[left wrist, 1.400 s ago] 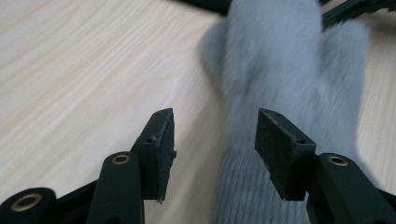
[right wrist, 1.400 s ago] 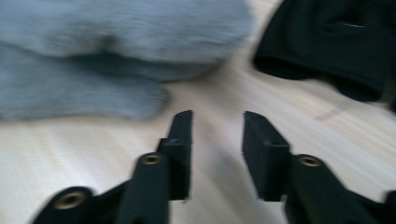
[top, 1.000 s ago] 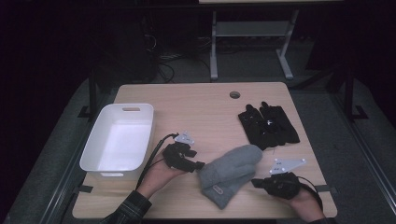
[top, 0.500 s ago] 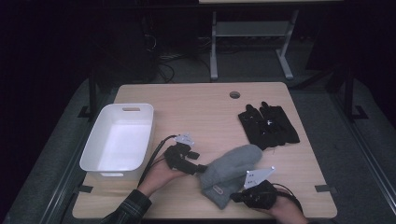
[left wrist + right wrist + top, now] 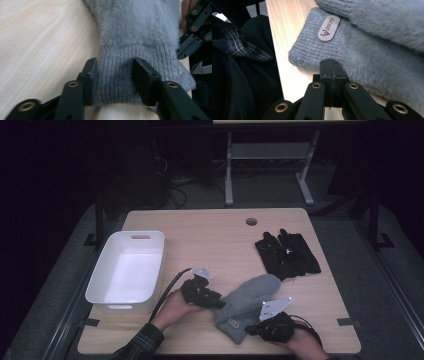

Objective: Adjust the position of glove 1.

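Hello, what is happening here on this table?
A person works with two hand-held grippers on grey mittens at the near table edge. The left gripper has just been closing, its jaws around a mitten's ribbed cuff. The right gripper, jaws together, rests against the mittens. A white bin and black gloves lie nearby.

The left gripper (image 5: 216, 301) had just been closing on the grey mitten's (image 5: 247, 296) cuff; the right gripper (image 5: 256, 328), jaws together, rested beside that mitten.

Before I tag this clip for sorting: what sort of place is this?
Probably a lab or workshop recording station: a bare wooden table on dark flooring, loose cables behind it, and a metal desk frame in an otherwise dim room.
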